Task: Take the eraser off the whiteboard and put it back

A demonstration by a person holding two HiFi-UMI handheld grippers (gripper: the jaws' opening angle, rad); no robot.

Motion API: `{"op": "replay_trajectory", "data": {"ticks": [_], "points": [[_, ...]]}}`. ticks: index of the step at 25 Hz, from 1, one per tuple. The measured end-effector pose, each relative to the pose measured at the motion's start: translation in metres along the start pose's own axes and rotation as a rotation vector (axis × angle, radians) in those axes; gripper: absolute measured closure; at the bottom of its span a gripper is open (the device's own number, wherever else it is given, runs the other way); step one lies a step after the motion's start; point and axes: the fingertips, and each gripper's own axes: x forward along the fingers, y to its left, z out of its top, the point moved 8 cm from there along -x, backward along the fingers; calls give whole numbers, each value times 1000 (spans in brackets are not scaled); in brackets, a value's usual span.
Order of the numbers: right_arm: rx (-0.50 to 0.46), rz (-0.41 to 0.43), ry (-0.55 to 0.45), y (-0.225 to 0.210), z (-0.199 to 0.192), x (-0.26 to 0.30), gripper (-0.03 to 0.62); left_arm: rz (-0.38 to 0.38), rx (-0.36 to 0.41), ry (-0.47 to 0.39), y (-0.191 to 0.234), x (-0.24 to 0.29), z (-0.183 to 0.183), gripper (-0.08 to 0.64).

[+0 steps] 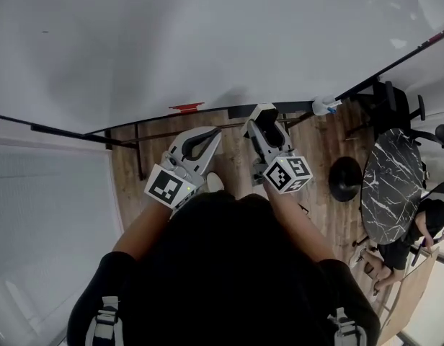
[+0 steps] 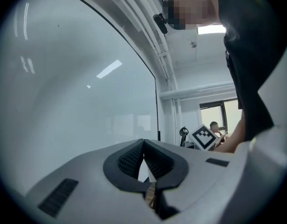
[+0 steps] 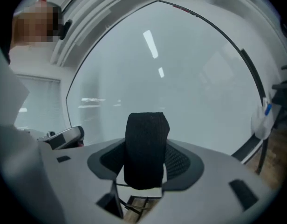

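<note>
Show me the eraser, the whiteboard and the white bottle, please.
eraser (image 3: 146, 148), right gripper view, on its black felt face.
whiteboard (image 1: 207, 34), head view, on its bare white surface.
white bottle (image 1: 324, 106), head view, on its body.

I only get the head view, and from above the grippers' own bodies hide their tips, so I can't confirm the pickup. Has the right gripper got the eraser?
Observer: Yes. The right gripper view shows the right gripper shut on the black eraser, which stands upright between its fingers.
Operator: And the left gripper, is it carrying anything?
Observer: No. The left gripper view shows the left gripper shut, its fingertips touching, with nothing between them.
</note>
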Motion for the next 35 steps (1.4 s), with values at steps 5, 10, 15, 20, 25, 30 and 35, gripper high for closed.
{"op": "replay_trajectory", "data": {"ticks": [5,10,15,20,25,30,35], "points": [[208,-114,-28,-46,-18,27,368,-28,-26,-4,12,27,-13,557],[447,-159,-70,-85,-30,41,371,-29,-57,17,8,49,-23,557],[748,-143,-166,-104,-48,49,373,-13,-71,23,6,54,-21,557],[930,-131,-265,-108,-67,61,371,-33,-66,44,6,54,-24,557],[981,-114,-316,-109,-74,72,371,-38,-64,55,7,55,-29,557],[991,-122,-336,-112,-73,82,373,-49,-71,54,3,54,-28,557],[998,-98,-334,-112,-75,92,370,-48,-76,60,-1,51,-29,557]]}}
